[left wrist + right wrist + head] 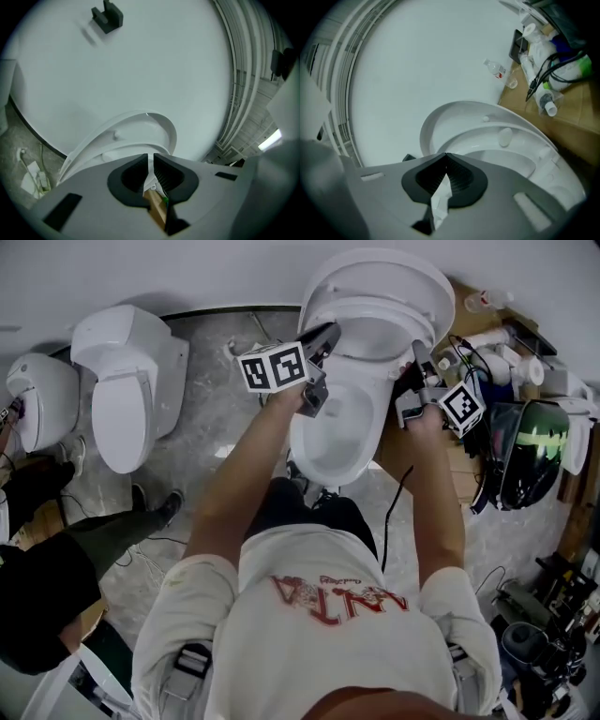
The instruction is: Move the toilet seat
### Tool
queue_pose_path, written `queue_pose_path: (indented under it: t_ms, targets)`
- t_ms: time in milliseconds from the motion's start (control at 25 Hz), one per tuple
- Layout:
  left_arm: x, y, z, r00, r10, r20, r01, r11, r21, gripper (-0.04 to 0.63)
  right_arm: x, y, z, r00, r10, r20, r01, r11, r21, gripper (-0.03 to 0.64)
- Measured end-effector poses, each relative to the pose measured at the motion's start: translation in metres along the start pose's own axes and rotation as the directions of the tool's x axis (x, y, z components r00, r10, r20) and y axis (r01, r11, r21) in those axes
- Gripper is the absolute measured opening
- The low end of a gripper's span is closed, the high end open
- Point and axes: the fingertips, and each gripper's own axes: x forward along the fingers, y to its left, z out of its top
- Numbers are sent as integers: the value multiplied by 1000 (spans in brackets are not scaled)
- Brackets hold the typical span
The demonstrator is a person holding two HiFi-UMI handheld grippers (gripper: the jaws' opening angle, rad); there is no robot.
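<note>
Toilet seat (427, 310) raised; left gripper (319, 343) and right gripper (417, 371) at its rim.
Head view: seat upright above the bowl (337, 437), on grey marbled floor (202, 418) by a white wall (187, 268). Left gripper view: jaws clamped on the seat's thin edge. Right gripper view: jaws together, seat just beyond.

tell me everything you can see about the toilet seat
The toilet seat is a white, glossy, plastic-looking oval ring. It is lifted off the bowl and tilted up toward the wall, with its underside facing the person. Pale bumpers show on that underside. The left gripper has its jaws closed on the seat's left edge. The right gripper sits at the right edge with its jaws shut; whether it pinches the seat is unclear.
</note>
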Motion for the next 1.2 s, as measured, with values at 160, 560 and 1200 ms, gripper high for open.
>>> queue_pose_path:
  t_ms: [160, 560, 1200]
  targets:
    - [-39, -25, -3, 998, 30, 49, -36, 993, 116, 26, -33, 25, -20, 999, 27, -46, -34, 988, -150, 3]
    - [-143, -131, -34, 986, 84, 147, -139, 895, 423, 21, -139, 106, -35, 997, 14, -77, -54, 840, -540, 3]
    - [-242, -290, -74, 980, 6, 197, -134, 752, 645, 21, -292, 222, -44, 998, 63, -6, -42, 601, -798, 2]
